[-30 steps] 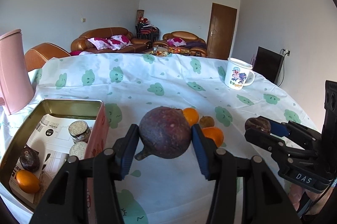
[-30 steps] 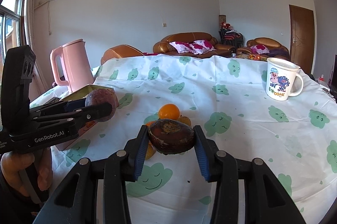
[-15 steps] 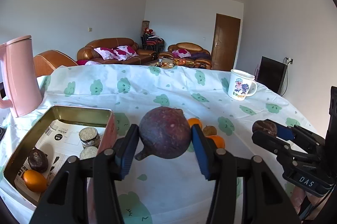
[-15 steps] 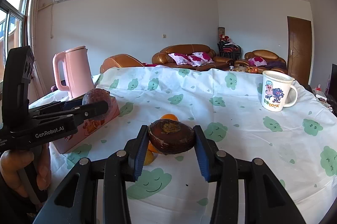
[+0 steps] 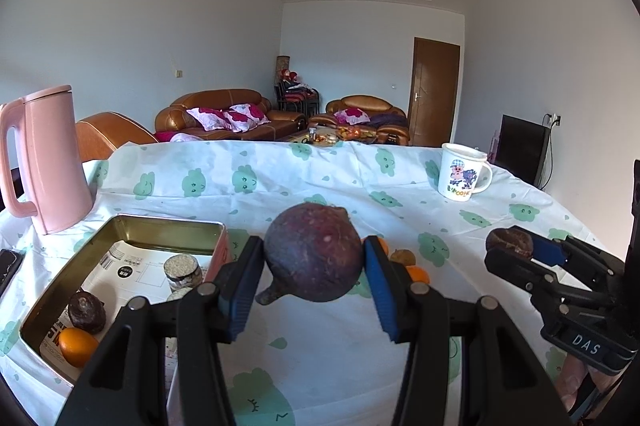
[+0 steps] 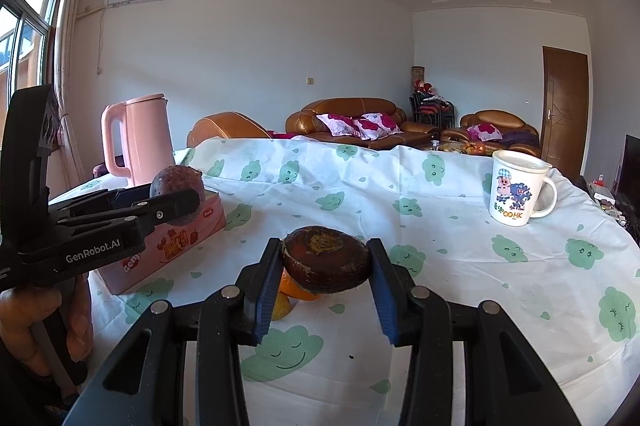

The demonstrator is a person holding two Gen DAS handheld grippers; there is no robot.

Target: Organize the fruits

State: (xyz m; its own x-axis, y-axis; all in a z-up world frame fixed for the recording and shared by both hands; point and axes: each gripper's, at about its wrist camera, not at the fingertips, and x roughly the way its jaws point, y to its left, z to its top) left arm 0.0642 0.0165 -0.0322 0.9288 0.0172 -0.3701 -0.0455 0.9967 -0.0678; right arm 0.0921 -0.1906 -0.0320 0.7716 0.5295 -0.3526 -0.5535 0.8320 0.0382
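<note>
Though hidden rightward, orange (image 5: 77,347) inside tin (image 5: 168,226).

Glossy metal tin (image 5: 168,231); matt cloth (image 5: 320,182)

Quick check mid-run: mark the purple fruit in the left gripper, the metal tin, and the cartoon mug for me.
purple fruit (image 5: 314,254), left wrist view, centre of its rounded front.
metal tin (image 5: 168,232), left wrist view, inner face of its far wall.
cartoon mug (image 6: 514,192), right wrist view, printed side of the body.
</note>
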